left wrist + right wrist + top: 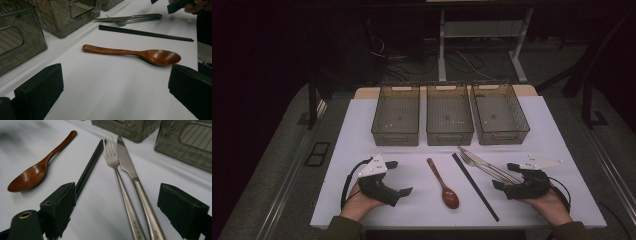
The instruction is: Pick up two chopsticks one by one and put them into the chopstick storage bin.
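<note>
Counter (362, 200): I see a white sheet over it, carrying three bins at the far side and a row of cutlery nearer me.
Bins: three smoky see-through plastic bins stand side by side, left bin (395, 116), middle bin (449, 115), right bin (500, 115). As far as I can tell all three hold nothing; the pale specks on their floors look like glints.
Left claw (398, 177): jaws wide, nothing between them, resting low on the counter and aimed at the wooden spoon (444, 184).
Right claw (505, 174): jaws wide, gripping nothing, straddling the handles of the fork (117, 182) and the table knife (133, 180).
Chopsticks (475, 186): a dark pair lying together between spoon and fork.
Risk, fork and knife: they lie touching, partly crossed, so I judge my right claw could pinch both at once or nudge one askew.
Risk, spoon: its thin handle lies flat on the sheet; closing too high could make it slip or flip out.
Risk, chopsticks: just beside the fork, easily rolled apart by a careless sweep.
</note>
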